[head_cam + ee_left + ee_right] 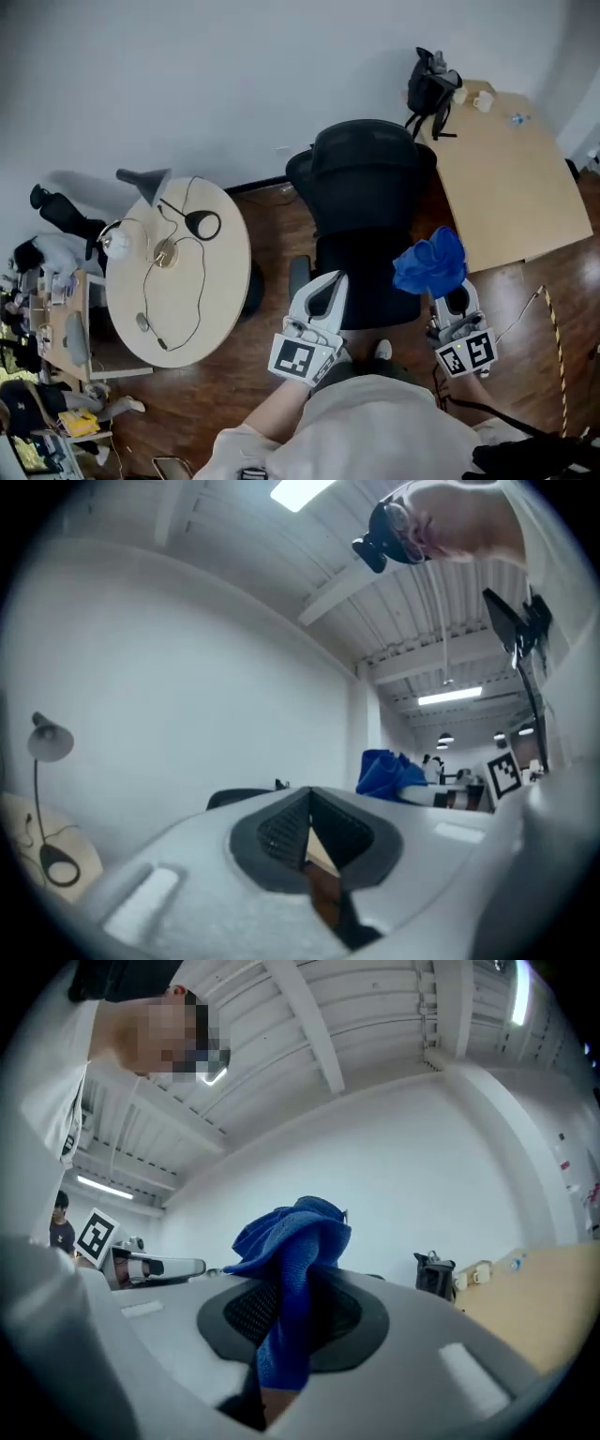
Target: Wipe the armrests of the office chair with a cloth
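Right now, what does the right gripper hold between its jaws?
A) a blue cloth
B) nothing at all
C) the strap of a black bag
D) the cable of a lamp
A: in the right gripper view, the right gripper is shut on a blue cloth, which bunches up above the jaws and hangs down between them.

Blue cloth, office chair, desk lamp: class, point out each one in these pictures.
blue cloth (429,262): head view, middle of the bunched fabric.
office chair (366,173): head view, middle of the black backrest.
desk lamp (144,182): head view, its grey cone shade.
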